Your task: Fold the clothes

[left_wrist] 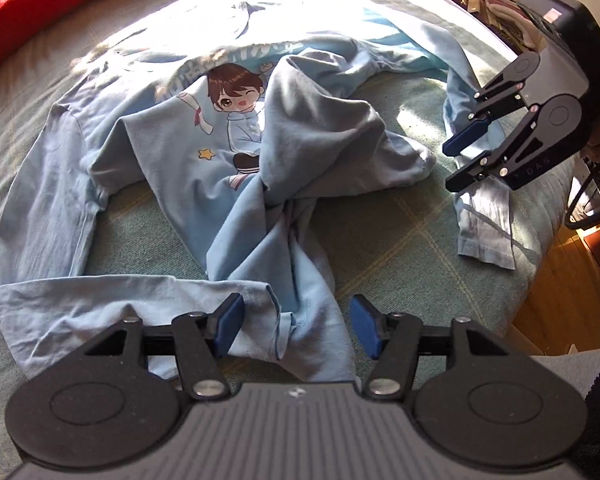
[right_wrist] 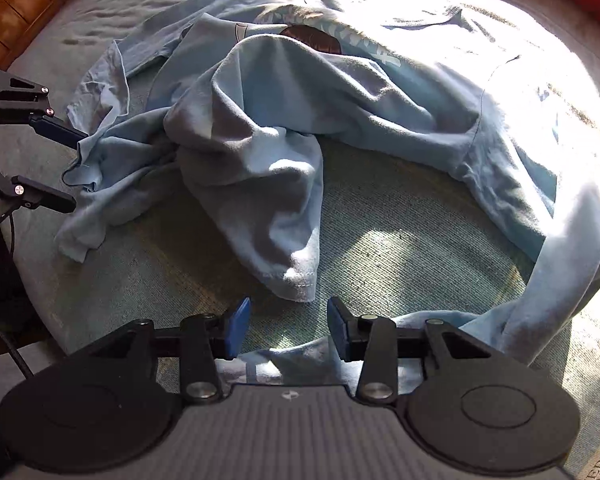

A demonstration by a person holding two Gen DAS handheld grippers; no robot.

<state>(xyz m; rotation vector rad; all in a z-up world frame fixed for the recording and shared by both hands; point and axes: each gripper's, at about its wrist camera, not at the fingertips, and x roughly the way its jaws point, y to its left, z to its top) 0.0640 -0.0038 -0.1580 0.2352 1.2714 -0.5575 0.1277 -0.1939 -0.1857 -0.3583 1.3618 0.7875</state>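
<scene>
Left claw (left_wrist: 297,326) and right claw (right_wrist: 288,328), both parted and empty, above crumpled blue long-sleeved shirt (left_wrist: 172,148) on bed (left_wrist: 388,220)

Our two wrist views, each steeply down and close over the bed (left_wrist: 148,216), both sharing the crumpled blue shirt (left_wrist: 228,152), each showing the other gripper.

Green checked bedcover (left_wrist: 400,216) lying under everything, sun patch washing out its far side. Red pillow (left_wrist: 32,4) sitting at far-left edge. Wooden floor (left_wrist: 556,276) showing at right.
</scene>
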